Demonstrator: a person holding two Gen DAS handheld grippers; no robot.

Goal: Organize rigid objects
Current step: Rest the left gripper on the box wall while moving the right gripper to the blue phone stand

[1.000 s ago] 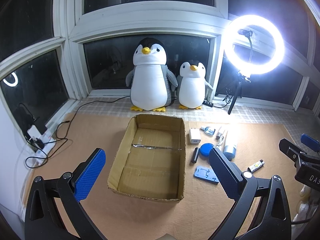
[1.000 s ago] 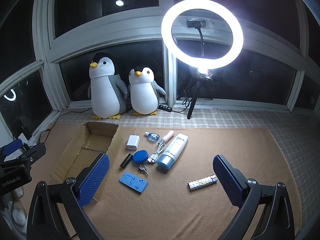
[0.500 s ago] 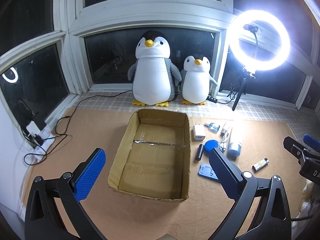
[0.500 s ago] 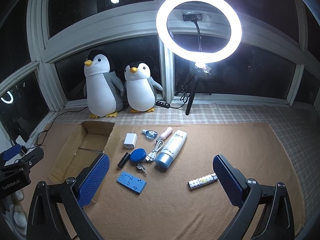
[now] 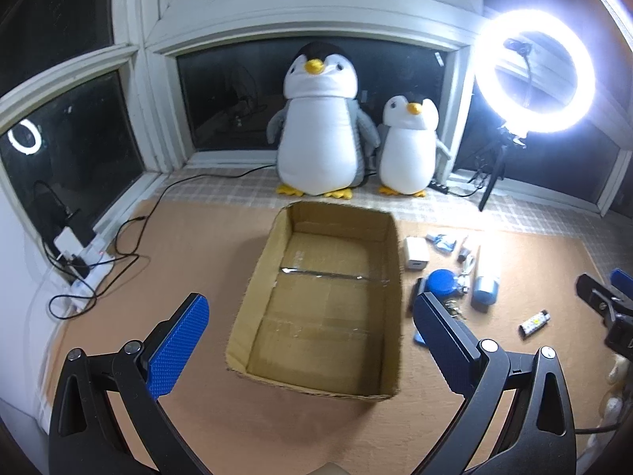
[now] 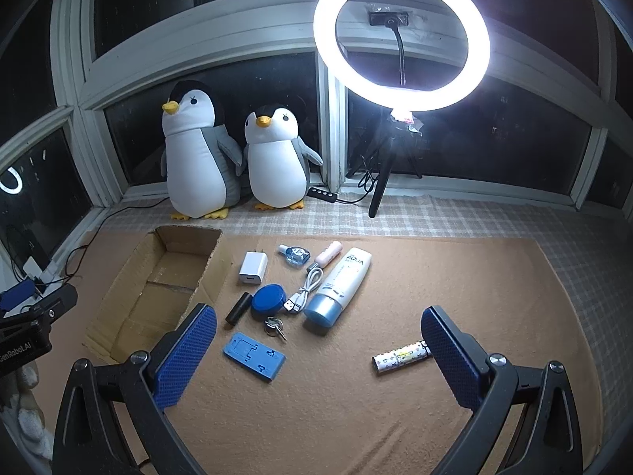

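- Cardboard box sits open-topped on the tan mat, nothing in it; likely the bin for sorting.
- Left gripper hovers over the box, jaws spread wide, holding nothing. Reads as standing by at the drop point.
- Right gripper hangs above the clutter, jaws likewise spread and bare.
- Loose items lie just right of the box: white charger, blue round case, black cylinder, keys, USB cable, AQUA tube, blue phone stand.
- Patterned stick lies apart, near the right gripper's right finger.
- Judgement: sorting not begun; everything is within reach of the right gripper.
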